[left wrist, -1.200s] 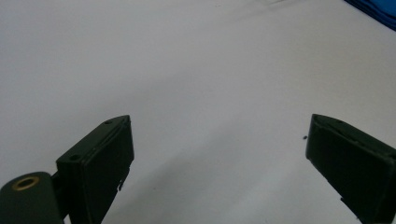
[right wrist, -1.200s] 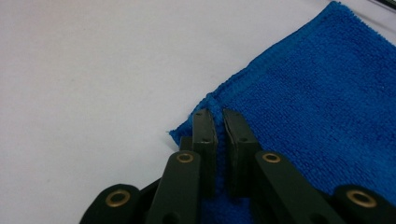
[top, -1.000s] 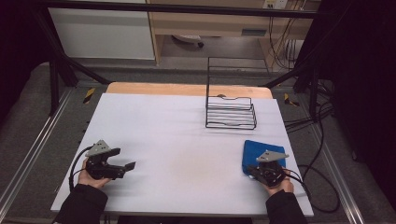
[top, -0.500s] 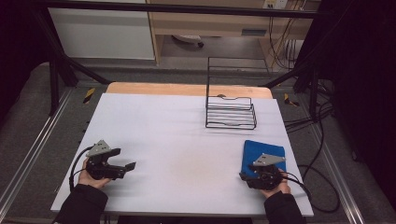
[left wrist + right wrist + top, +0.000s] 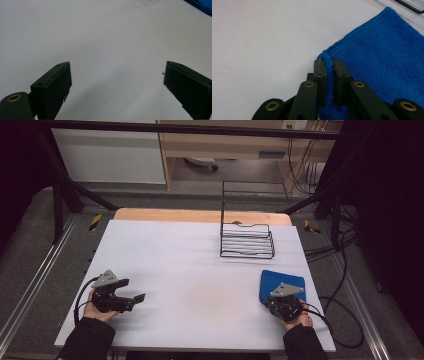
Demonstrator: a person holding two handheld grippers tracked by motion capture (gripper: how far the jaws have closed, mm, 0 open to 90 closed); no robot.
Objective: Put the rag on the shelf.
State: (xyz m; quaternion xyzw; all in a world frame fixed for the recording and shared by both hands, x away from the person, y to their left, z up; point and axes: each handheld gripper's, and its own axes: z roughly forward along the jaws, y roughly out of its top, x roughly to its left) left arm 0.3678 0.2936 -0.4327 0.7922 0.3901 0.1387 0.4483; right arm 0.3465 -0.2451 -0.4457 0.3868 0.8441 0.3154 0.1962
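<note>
Since a second ago neither hand has shifted on the surface [image 5: 200,265]; the change is in the right tongs [image 5: 329,62], whose jaws have just been closing and now pinch a corner fold of the blue towel [image 5: 382,55] between their pads. In the high view the right tongs [image 5: 272,301] sit at the near edge of the blue towel [image 5: 282,282], much as before, and the left tongs [image 5: 140,297] rest where they were.

The towel is bright blue terry with a stitched hem; it lies flat near the right front corner of the white surface, its gripped corner bunched up into a ridge between the jaws. The left tongs [image 5: 115,85] are spread wide with nothing between them, over bare white cover.

A black wire rack [image 5: 247,237] stands beyond the towel, well apart from it. The middle of the surface lies open between the two hands; the towel's right side runs near the surface's right edge.
</note>
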